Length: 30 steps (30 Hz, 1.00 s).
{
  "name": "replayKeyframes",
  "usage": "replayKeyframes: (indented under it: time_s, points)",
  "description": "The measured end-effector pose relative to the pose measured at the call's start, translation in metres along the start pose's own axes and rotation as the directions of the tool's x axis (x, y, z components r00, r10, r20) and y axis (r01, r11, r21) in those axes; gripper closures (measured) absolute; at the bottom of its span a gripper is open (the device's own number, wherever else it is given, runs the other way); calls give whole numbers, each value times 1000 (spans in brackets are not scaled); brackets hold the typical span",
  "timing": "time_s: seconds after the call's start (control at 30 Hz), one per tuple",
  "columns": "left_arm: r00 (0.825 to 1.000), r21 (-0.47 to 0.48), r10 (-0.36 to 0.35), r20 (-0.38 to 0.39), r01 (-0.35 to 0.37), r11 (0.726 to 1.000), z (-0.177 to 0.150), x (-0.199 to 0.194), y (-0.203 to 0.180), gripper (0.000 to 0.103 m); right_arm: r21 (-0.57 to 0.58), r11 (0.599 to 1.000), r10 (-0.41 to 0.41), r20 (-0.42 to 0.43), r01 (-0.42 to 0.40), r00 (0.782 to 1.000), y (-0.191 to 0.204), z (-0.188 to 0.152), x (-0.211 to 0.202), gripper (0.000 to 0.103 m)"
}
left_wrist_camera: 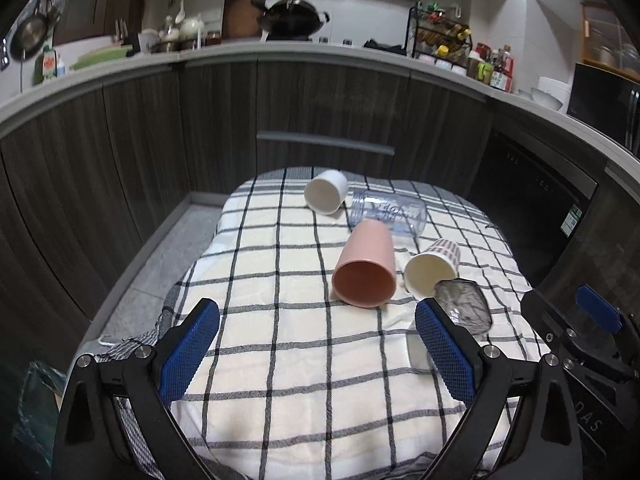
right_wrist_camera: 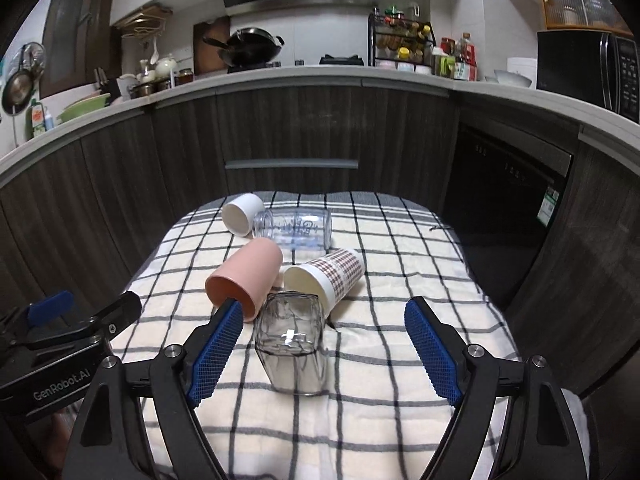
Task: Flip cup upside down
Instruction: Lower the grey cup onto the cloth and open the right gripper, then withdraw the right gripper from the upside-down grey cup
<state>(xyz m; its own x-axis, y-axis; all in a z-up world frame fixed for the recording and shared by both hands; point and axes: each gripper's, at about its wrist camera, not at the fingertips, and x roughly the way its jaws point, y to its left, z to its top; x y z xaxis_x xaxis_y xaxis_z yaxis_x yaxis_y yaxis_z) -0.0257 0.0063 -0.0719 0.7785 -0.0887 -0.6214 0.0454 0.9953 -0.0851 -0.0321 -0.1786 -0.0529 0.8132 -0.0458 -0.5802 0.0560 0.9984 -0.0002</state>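
Note:
Several cups are on a checked cloth (left_wrist_camera: 280, 340) (right_wrist_camera: 400, 320). A grey clear glass (right_wrist_camera: 290, 344) (left_wrist_camera: 464, 308) stands upside down nearest me. A pink cup (left_wrist_camera: 366, 266) (right_wrist_camera: 244, 276), a plaid paper cup (left_wrist_camera: 434, 266) (right_wrist_camera: 328, 276), a clear jar (left_wrist_camera: 388, 212) (right_wrist_camera: 296, 228) and a white cup (left_wrist_camera: 326, 192) (right_wrist_camera: 242, 214) lie on their sides. My left gripper (left_wrist_camera: 316, 344) is open and empty, in front of the pink cup. My right gripper (right_wrist_camera: 324, 348) is open, its fingers on either side of the grey glass, not touching it.
Dark wood cabinets (right_wrist_camera: 280, 128) and a kitchen counter (right_wrist_camera: 280, 76) curve behind the table. A dishwasher front (right_wrist_camera: 504, 200) is at the right. The cloth's edges drop off at left and right. The other gripper shows at the frame edge in each view (left_wrist_camera: 580, 340) (right_wrist_camera: 60, 332).

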Motion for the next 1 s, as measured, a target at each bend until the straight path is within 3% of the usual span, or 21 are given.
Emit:
replayKeyframes:
  time_s: [0.47, 1.0]
  points:
    - [997, 34, 40, 59, -42, 999, -14, -32, -16, 2, 62, 998, 3, 18, -4, 1000, -26, -11, -21, 20]
    - [986, 6, 51, 156, -53, 999, -39, -50, -6, 0, 8, 1000, 22, 82, -22, 996, -13, -28, -46, 19]
